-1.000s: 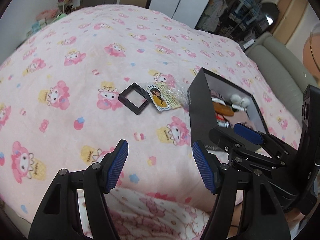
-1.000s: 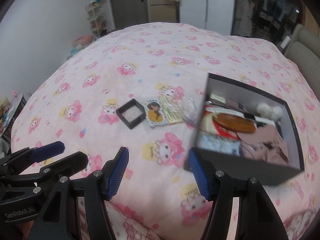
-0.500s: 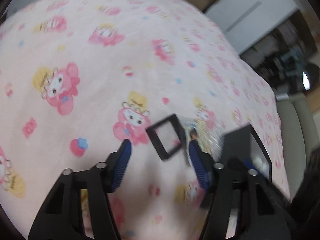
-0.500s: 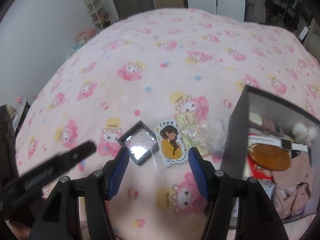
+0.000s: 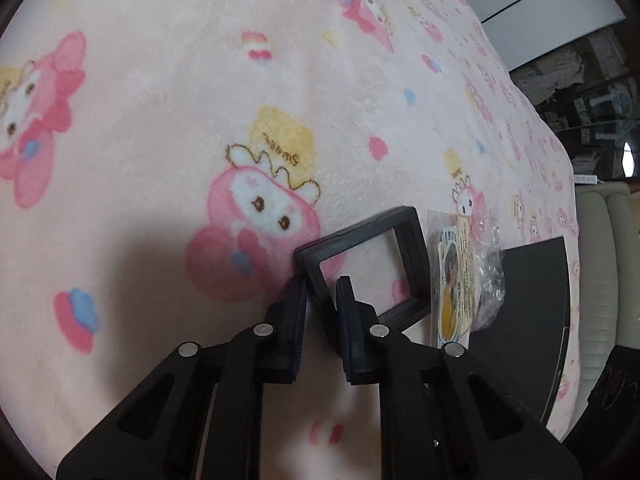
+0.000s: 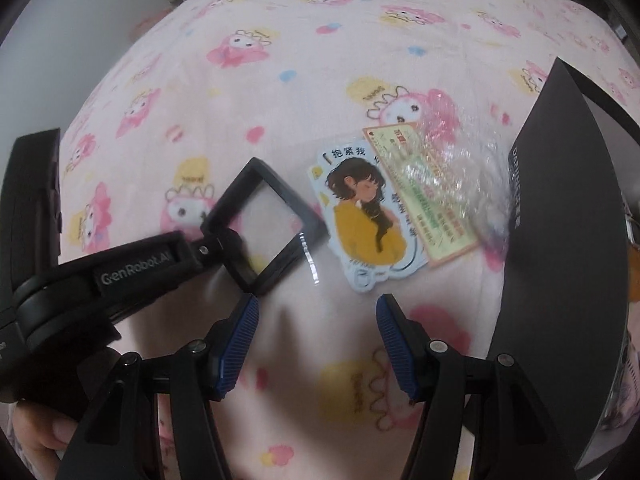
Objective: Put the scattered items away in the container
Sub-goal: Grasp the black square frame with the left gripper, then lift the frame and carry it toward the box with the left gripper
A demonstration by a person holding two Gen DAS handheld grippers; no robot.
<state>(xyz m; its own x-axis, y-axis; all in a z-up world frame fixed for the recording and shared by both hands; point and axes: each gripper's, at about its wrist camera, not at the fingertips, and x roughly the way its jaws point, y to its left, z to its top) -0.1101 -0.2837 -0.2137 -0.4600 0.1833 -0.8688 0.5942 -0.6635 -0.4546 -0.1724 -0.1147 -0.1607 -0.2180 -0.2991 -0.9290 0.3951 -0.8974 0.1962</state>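
Blanket (image 5: 160,120) print reads "Sweet"; left gripper (image 6: 224,246) "GenRobot.AI".

black frame (image 5: 362,264), pink cartoon-print blanket (image 5: 160,120)

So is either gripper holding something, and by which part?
The left gripper pinches the black square frame by its near side bar; the right gripper holds nothing.

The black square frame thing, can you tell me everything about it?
The black square frame is a flat square box with a thick dark rim, plastic-looking, and a shiny see-through middle showing the pink blanket below. It lies turned like a diamond. The left gripper is shut on one side of its rim, near a corner. A cartoon girl sticker lies beside it; whether they touch is unclear.
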